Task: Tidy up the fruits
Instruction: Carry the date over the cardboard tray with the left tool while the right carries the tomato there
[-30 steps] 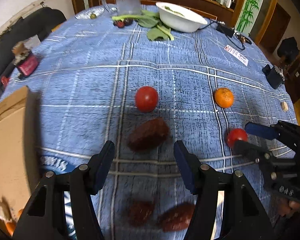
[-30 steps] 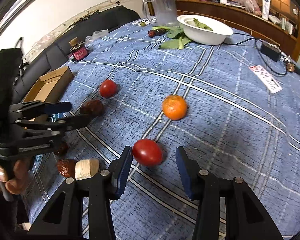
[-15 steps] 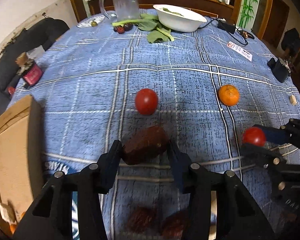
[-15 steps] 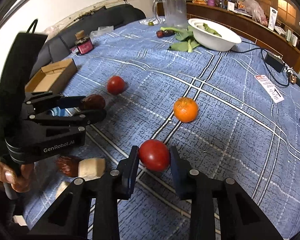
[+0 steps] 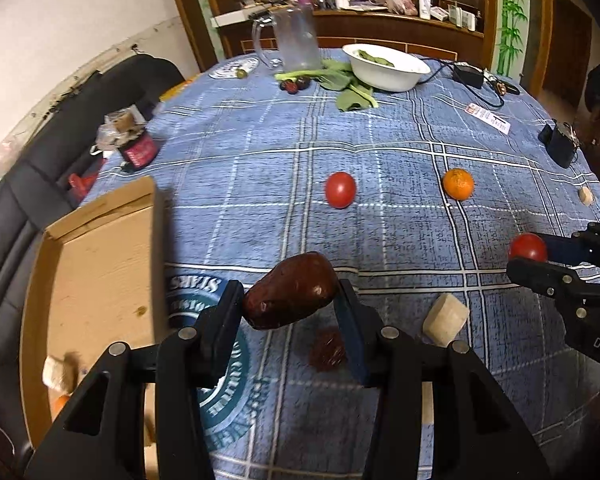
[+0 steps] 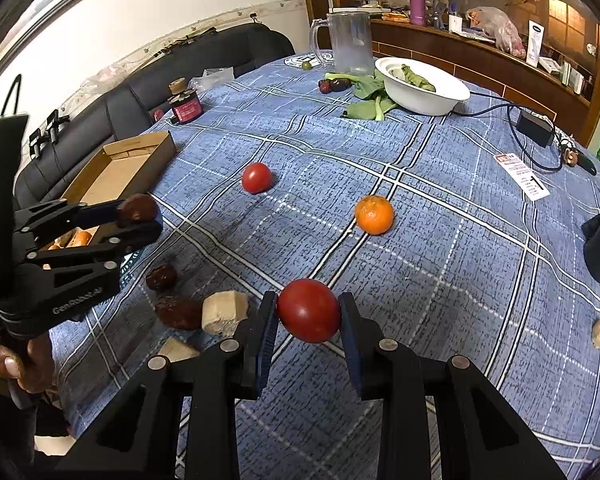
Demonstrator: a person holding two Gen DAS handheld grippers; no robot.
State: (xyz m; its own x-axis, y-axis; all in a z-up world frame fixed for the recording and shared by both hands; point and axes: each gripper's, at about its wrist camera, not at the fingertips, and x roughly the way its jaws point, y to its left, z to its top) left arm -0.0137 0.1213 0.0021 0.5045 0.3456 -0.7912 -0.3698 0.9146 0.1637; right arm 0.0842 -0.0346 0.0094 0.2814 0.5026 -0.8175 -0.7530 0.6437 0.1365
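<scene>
At the left, a cardboard box (image 5: 96, 276) is sitting at the edge of the table (image 5: 380, 128), and the left gripper (image 5: 290, 306) is holding a dark brown fruit (image 5: 290, 296) clamped between its fingers, clear of the blue checked cloth. Farther right, a red tomato (image 5: 340, 189) and an orange (image 5: 457, 183) are lying well apart on the table, with a tan block (image 5: 445, 319) nearer the camera. At the right, the right gripper (image 6: 308, 318) is gripping a second tomato (image 6: 309, 315) with its fingers pressing on both sides, above the table.
</scene>
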